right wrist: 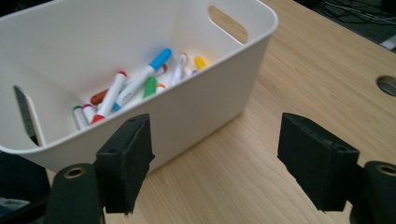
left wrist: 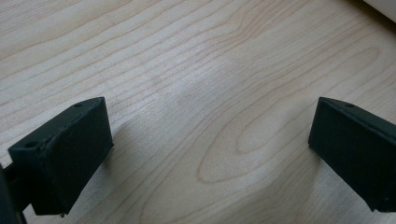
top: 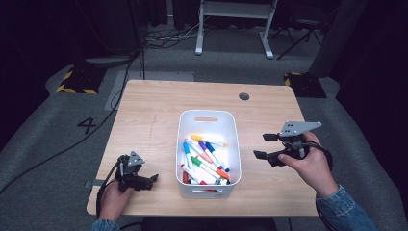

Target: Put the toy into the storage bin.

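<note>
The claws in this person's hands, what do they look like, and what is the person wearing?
Each hand holds a black device. The left claw and right claw each have two blocky black jaws with small screw holes. A grey three-cornered plate with holes tops the right one, a smaller plate tops the left. Black cables trail from them. Blue denim sleeves cover the wrists.

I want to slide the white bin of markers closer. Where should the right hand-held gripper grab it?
Grip the bin's right rim wall, coming down from above. That thin upright wall faces the open right hand-held gripper, which could probably straddle it. The markers lie low inside, away from the rim.
</note>
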### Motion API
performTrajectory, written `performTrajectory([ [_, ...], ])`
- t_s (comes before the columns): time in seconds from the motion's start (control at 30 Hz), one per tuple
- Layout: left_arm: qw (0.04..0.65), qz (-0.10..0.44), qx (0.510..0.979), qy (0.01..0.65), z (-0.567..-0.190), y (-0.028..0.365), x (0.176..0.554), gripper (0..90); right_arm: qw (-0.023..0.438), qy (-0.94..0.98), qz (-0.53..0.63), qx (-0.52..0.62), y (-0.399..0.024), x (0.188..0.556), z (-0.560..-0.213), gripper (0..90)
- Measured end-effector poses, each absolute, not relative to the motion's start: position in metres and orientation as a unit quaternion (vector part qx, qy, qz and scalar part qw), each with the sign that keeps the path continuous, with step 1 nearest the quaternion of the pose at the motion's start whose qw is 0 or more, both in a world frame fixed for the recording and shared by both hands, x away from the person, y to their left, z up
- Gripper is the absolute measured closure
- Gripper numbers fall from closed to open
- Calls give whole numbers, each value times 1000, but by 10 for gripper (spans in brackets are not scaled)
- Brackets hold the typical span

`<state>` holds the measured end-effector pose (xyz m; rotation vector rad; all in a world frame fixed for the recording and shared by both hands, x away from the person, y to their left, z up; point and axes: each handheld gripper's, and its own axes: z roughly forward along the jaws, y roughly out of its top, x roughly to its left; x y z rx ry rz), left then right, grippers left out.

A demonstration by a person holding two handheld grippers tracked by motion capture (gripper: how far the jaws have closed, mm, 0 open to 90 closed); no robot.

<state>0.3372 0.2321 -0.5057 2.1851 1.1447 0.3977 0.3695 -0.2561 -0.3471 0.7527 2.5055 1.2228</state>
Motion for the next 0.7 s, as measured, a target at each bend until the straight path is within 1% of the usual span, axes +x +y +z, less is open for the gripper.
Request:
performTrajectory([
  [0.33, 315, 151, 831, 433, -506, 233, 337, 0, 137, 850, 397, 318, -296, 376, -367, 270],
  [0.7, 313, 156, 829, 436, -505, 233, 337, 0, 125, 843, 367, 373, -328, 380, -403, 270],
])
